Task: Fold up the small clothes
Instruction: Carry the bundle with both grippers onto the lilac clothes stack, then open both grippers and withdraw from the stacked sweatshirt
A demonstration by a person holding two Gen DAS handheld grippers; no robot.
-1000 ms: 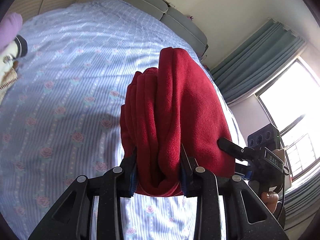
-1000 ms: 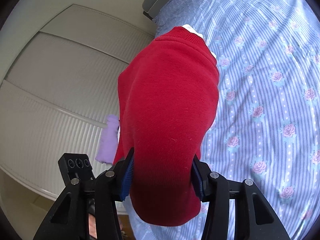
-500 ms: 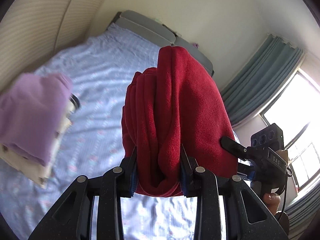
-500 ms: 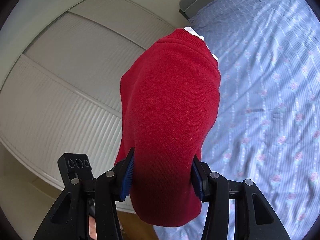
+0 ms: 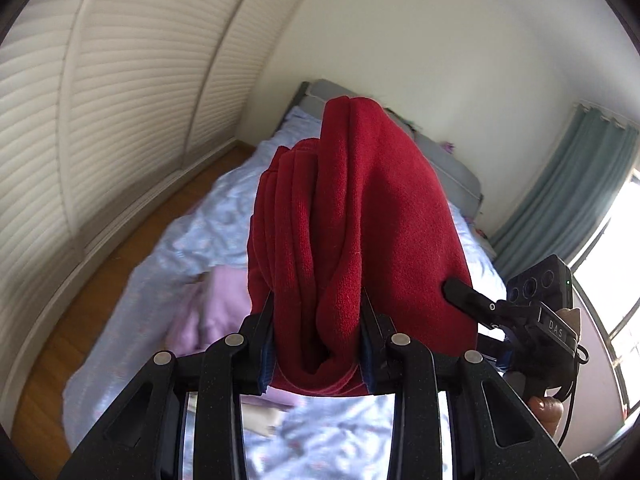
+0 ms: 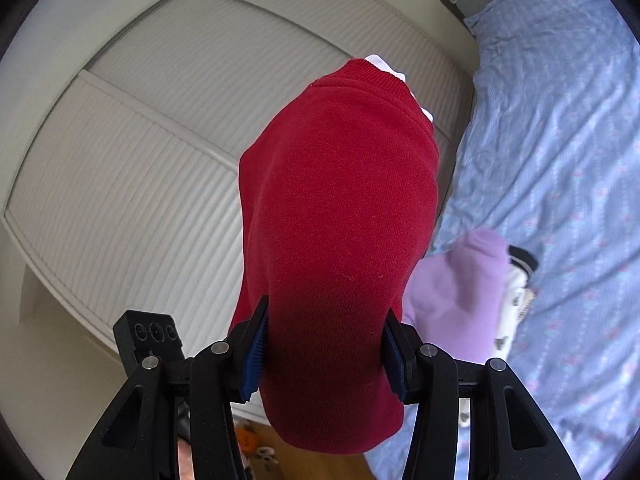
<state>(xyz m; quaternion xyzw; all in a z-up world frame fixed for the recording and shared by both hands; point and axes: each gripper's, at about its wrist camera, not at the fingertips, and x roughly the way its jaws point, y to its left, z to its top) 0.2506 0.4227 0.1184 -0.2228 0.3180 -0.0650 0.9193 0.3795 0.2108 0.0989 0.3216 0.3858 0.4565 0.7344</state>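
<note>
A folded red sweater (image 5: 360,232) hangs in the air between both grippers, above the bed. My left gripper (image 5: 318,332) is shut on one bunched end of it, several layers pinched between the blue pads. My right gripper (image 6: 326,344) is shut on the other end of the red sweater (image 6: 340,208), whose ribbed hem and a white inner edge point away from the camera. The right gripper's black body (image 5: 532,308) and a hand holding it show at the right of the left wrist view.
A stack of folded clothes topped by a lilac garment (image 6: 464,292) lies near the bed's edge (image 5: 208,312). The bed has a blue flowered sheet (image 6: 560,140) and a grey headboard (image 5: 452,160). White slatted wardrobe doors (image 5: 100,100), wooden floor (image 5: 120,248) and a curtained window (image 5: 600,240) surround it.
Both grippers rose and swung across the bed toward the wardrobe side with the sweater still held. The lilac stack moved from the left edge to under the sweater.
</note>
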